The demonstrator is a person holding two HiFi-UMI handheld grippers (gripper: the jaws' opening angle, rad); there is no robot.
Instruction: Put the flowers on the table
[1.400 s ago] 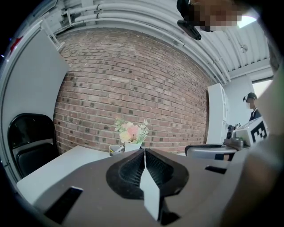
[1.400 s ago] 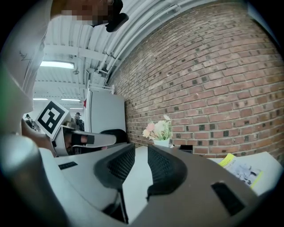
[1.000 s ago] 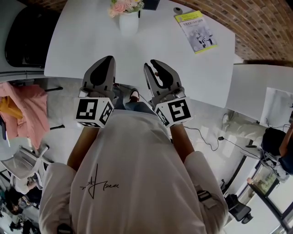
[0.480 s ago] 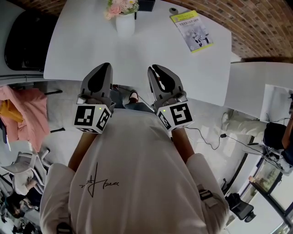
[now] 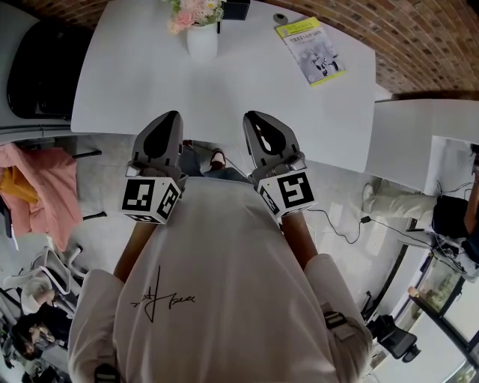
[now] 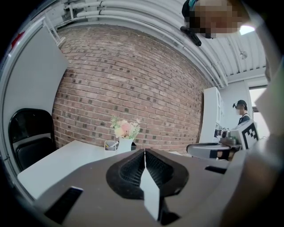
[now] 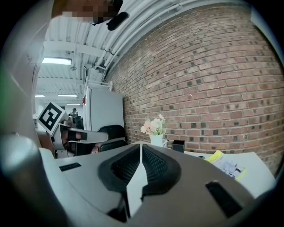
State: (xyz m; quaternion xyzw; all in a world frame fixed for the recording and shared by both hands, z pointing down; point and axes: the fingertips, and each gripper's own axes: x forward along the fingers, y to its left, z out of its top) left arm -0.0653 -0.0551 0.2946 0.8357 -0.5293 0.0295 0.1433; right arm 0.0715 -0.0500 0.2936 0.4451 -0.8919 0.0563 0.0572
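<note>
- The flowers (image 5: 196, 11) – pink and pale blooms – are seen standing in a white vase (image 5: 202, 41) at the far edge of the white table (image 5: 224, 90), upright and well apart from both grippers.
- Just beside the vase, a dark box (image 5: 236, 9) is seen; further right on the table a yellow-edged booklet (image 5: 310, 50) is laid flat, with a small round object (image 5: 280, 17) near its far corner.
- The left gripper (image 5: 169, 118) is held at the near edge of the table, close to the person's body; its jaws are pressed together, with nothing gripped between them.
- The right gripper (image 5: 253, 118) is held alongside it – jaws likewise clenched on nothing.
- A black chair (image 5: 37, 67) is seen left of the table, and a brick wall (image 6: 133, 80) behind it.
</note>
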